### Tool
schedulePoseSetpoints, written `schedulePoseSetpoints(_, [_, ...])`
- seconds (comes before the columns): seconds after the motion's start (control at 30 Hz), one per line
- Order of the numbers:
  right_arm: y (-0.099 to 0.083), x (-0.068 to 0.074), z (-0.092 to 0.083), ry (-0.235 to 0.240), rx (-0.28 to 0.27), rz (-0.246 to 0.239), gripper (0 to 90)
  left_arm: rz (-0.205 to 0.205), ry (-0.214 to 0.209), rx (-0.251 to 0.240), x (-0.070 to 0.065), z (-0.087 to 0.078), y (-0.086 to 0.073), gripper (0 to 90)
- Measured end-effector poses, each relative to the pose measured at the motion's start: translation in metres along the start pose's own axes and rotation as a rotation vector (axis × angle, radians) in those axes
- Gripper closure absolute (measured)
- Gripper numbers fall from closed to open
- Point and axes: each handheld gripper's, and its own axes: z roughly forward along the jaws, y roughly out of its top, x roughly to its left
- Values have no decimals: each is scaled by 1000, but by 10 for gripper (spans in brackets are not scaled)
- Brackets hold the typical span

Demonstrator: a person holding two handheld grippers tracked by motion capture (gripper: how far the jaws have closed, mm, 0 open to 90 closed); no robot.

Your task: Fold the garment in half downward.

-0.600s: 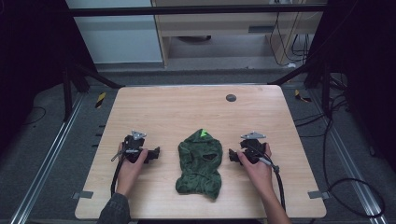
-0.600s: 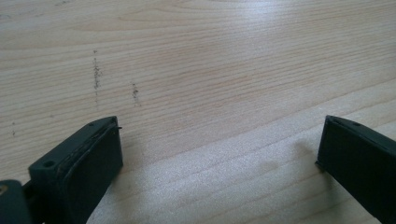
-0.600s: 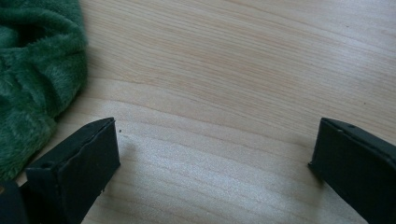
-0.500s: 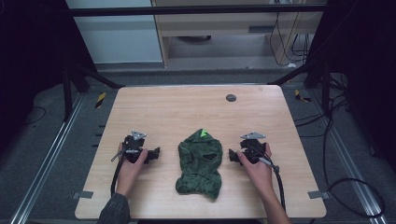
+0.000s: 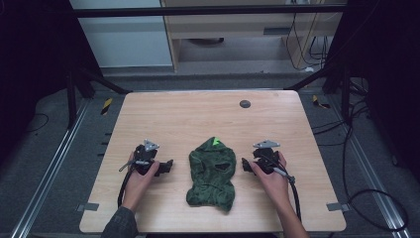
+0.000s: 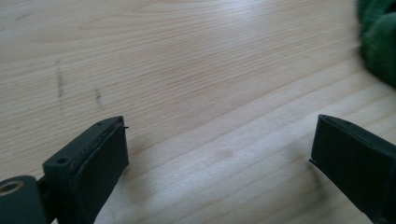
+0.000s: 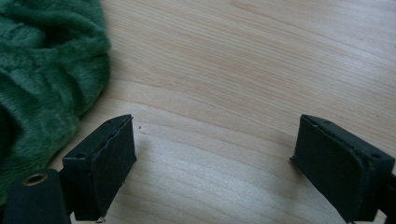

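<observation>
High view: green fleece garment (image 5: 212, 171) lies mid-table nr the front edge betw my left gripper (image 5: 167, 166) & right gripper (image 5: 244, 163); gripper views: both spread wide, empty, so I'd come in low, pinching opp. hems evenly.

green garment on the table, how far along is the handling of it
Nothing looks done: the green fuzzy garment lies crumpled mid-table. Nothing is in hand; the left gripper and right gripper sit open on the wood either side, apart from it. Grasping and whatever follows remain.
</observation>
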Motion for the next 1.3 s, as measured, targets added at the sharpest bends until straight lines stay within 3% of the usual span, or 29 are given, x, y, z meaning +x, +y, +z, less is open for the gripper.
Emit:
schedulePoseSetpoints(0.03, [0, 0, 0, 0, 0, 0, 131, 0, 0, 0, 0, 0, 0, 35])
schedulePoseSetpoints(0.07, [2, 4, -1, 15, 3, -12, 158, 40, -18, 0, -5, -2, 5, 35])
schedulePoseSetpoints(0.1, [2, 4, -1, 15, 3, -12, 158, 40, -18, 0, -5, -2, 5, 35])
schedulePoseSetpoints(0.13, [5, 8, -2, 38, 8, -32, 179, 70, -44, 9, -9, -3, 11, 35])
schedulePoseSetpoints(0.17, [5, 8, -2, 38, 8, -32, 179, 70, -44, 9, -9, -3, 11, 34])
schedulePoseSetpoints(0.2, [10, 11, -4, 45, 0, -59, 219, 71, -81, -1, -13, -4, 17, 35])
schedulePoseSetpoints(0.3, [14, 12, -5, 54, 14, -86, 238, 89, -100, 15, -15, -3, 23, 38])
schedulePoseSetpoints(0.4, [26, 15, -7, 103, 27, -124, 322, 118, -132, 19, -17, -1, 41, 45])
schedulePoseSetpoints(0.67, [50, 20, -8, 203, 37, -140, 495, 104, -196, 6, -18, 6, 68, 73])
schedulePoseSetpoints(0.8, [61, 23, -2, 245, 48, -169, 613, 111, -215, 3, -21, 12, 78, 123])
schedulePoseSetpoints(0.87, [68, 25, 3, 272, 48, -182, 694, 112, -238, -1, -25, 17, 82, 206])
schedulePoseSetpoints(1.03, [72, 27, 11, 290, 56, -184, 722, 120, -254, -2, -31, 26, 84, 304])
schedulePoseSetpoints(1.13, [70, 25, 20, 297, 75, -151, 696, 139, -257, 40, -34, 36, 81, 321])
schedulePoseSetpoints(1.3, [68, 26, 24, 307, 85, -150, 652, 152, -255, 49, -35, 40, 79, 321])
